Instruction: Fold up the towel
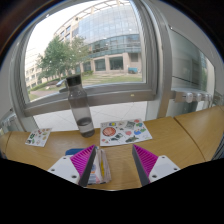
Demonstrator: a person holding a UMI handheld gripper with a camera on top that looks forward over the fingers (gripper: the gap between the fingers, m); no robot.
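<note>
light: bright daylight — window point(95, 45) | edges: fisheye-bent | foreground: dimmer

We see a light wooden tabletop point(170, 135) running below a wide window. On it, well beyond the fingers of the hand-held gripper point(116, 165), stands a dark bottle point(80, 105), upright, near the window side. Just beside the bottle lies a flat printed sheet point(125, 131) covered with round, colourful pictures. Far off to the other side of the bottle we find a smaller printed booklet point(38, 137), lying flat near the tabletop's edge. The bottle and the sheet look close together; we cannot tell whether they touch.
</note>
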